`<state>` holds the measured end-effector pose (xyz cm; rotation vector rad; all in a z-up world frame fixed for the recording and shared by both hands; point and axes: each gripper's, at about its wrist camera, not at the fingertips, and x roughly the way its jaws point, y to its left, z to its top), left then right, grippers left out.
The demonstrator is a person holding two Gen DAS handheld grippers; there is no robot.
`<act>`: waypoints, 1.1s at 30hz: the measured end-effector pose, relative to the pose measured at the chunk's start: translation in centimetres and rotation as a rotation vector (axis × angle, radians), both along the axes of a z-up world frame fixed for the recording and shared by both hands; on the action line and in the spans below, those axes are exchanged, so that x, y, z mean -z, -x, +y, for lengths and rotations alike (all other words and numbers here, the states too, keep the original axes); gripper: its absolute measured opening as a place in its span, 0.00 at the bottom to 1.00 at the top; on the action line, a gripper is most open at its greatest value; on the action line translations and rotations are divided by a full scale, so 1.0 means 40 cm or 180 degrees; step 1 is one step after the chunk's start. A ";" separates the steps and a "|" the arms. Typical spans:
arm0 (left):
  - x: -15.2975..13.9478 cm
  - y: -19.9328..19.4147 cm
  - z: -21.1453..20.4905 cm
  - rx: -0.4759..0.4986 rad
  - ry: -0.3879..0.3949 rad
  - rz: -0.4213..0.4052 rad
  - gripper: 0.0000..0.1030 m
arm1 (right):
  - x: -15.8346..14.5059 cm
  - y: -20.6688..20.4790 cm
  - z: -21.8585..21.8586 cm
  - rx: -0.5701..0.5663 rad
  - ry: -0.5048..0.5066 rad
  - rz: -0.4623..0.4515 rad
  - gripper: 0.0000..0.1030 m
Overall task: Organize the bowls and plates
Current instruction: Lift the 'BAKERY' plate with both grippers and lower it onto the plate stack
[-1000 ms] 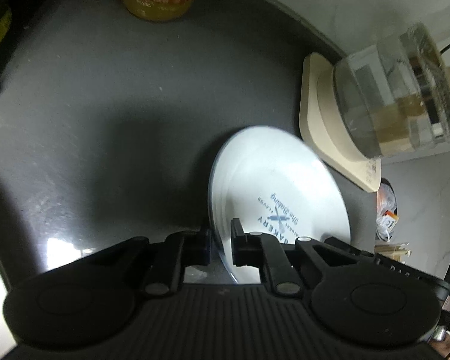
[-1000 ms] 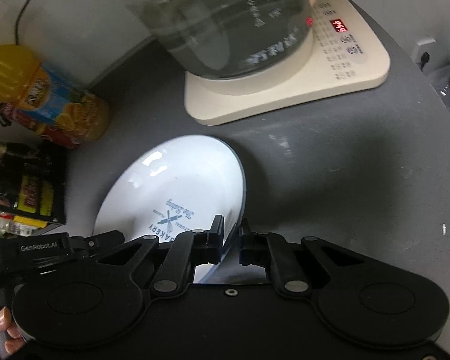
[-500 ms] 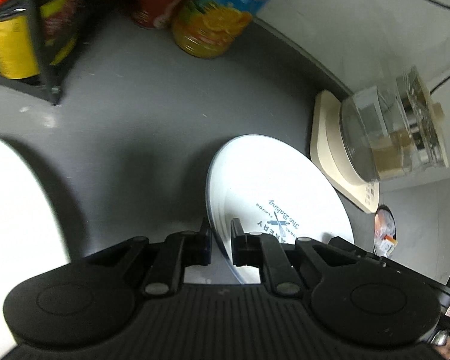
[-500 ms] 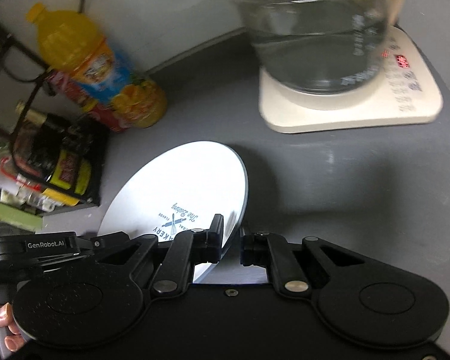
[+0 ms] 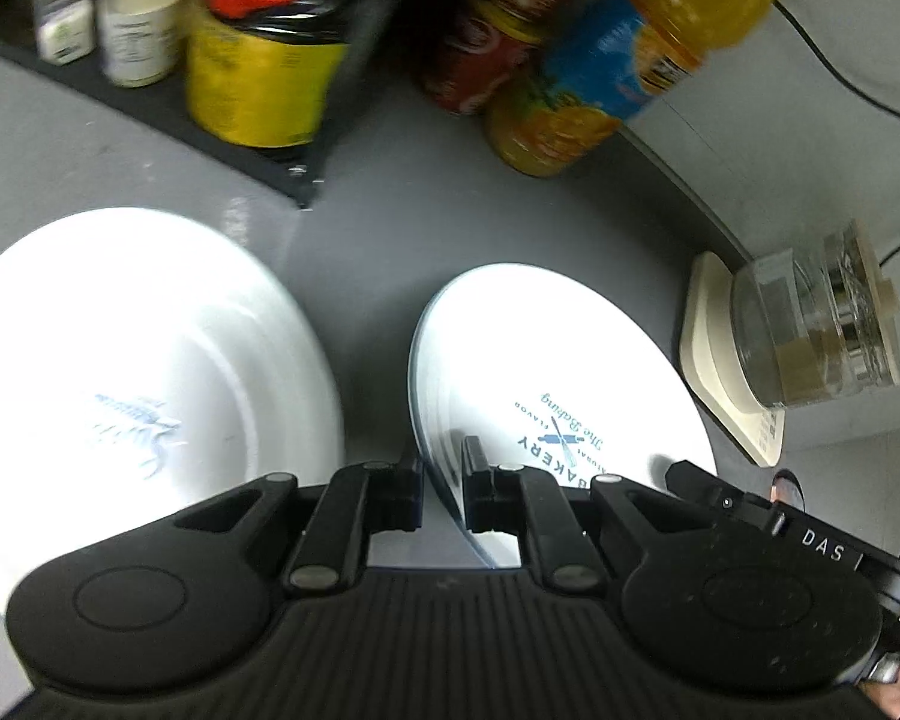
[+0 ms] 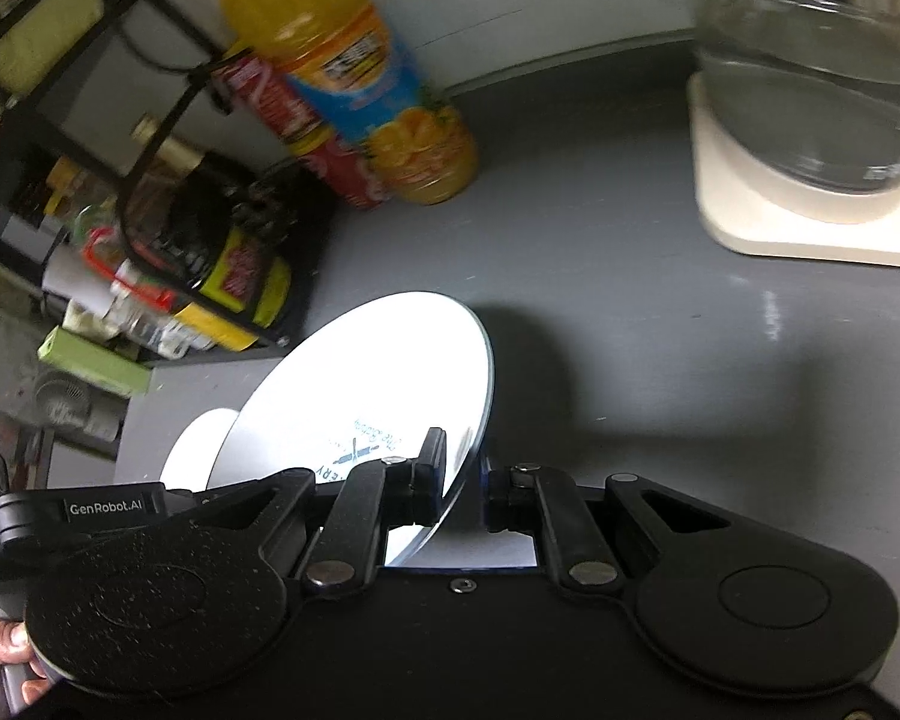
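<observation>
On the grey bench (image 5: 390, 228) one large white plate (image 5: 138, 360) is already laid flat. A smaller bakery-printed plate (image 5: 546, 372) is held tilted above the bench just beside it, clamped at opposite rims by the left gripper (image 5: 441, 480) and right gripper (image 6: 465, 474); stacking is judged not yet done.

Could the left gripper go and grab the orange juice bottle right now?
Probably not yet. The left gripper is shut on the rim of the bakery plate, and the right gripper grips that plate too. The orange juice bottle stands past it on the counter, unblocked, but the plate must go down first.
</observation>
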<state>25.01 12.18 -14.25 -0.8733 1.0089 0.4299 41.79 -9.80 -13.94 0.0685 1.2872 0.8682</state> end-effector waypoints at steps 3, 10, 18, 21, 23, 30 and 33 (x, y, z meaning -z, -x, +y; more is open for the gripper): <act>-0.010 0.036 0.009 -0.0088 -0.0037 0.0006 0.10 | -0.002 0.018 0.025 -0.0098 -0.0033 0.0003 0.11; -0.021 0.117 0.040 -0.0311 -0.0083 0.0050 0.10 | -0.002 0.057 0.083 -0.0320 -0.0088 0.0028 0.11; -0.027 0.203 0.083 -0.0536 -0.0115 0.0078 0.10 | -0.011 0.118 0.163 -0.0581 -0.0100 0.0006 0.11; -0.025 0.241 0.102 -0.0637 -0.0092 0.0071 0.10 | -0.013 0.143 0.192 -0.0707 -0.0083 -0.0018 0.11; -0.022 0.266 0.113 -0.0707 -0.0077 0.0065 0.10 | -0.012 0.160 0.210 -0.0792 -0.0052 -0.0044 0.11; 0.004 0.337 0.138 -0.0937 -0.0008 0.0071 0.10 | -0.003 0.209 0.260 -0.1047 0.0041 -0.0073 0.11; 0.024 0.366 0.147 -0.1029 0.0061 0.0072 0.10 | 0.006 0.223 0.273 -0.1114 0.0079 -0.0083 0.11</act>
